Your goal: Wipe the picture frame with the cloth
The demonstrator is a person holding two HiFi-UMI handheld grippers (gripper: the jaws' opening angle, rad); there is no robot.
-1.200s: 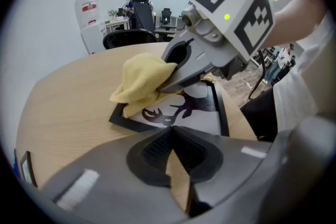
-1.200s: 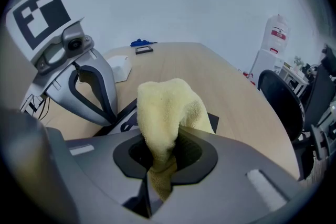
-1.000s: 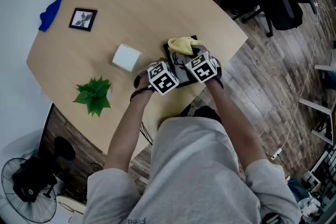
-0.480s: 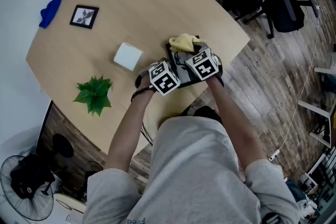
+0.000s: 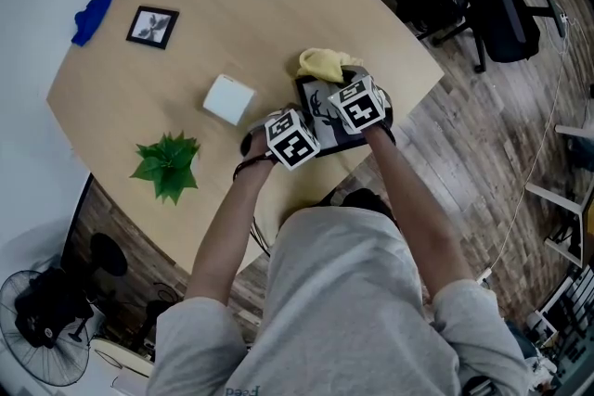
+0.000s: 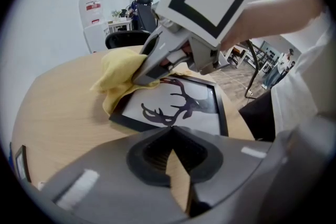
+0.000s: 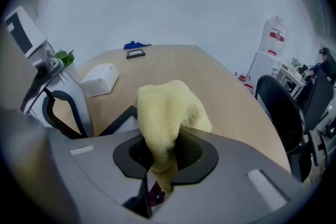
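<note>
My right gripper (image 7: 163, 157) has its 2 jaws squeezed on the soft yellow cloth (image 7: 168, 107). Most of the cloth sticks up past the tips in a fluffy lump, and a little tail hangs down between the jaws.

The cloth is pressed on the flat black picture frame with the dark deer drawing (image 6: 184, 113). The frame lies on the round, light wooden table (image 5: 260, 5), close to the edge by my body.

Compared with 1 second ago, my right gripper has slid away from me, and the cloth has gone with it. The cloth now bunches over the far end of the frame, and more of the deer shows behind it. I think this means 1 wipe across the glass is nearly done. The near part, and maybe the black rim, may still need a rub.

My left gripper (image 6: 170, 131) has its 2 jaws together with nothing in them. Its tip sits right at the near edge of the frame. I cannot tell if it touches.

Farther out on the table are a white box (image 5: 228, 99), a small green plant (image 5: 166, 164), 1 small black frame (image 5: 152, 26) and a blue rag (image 5: 95, 11).
</note>
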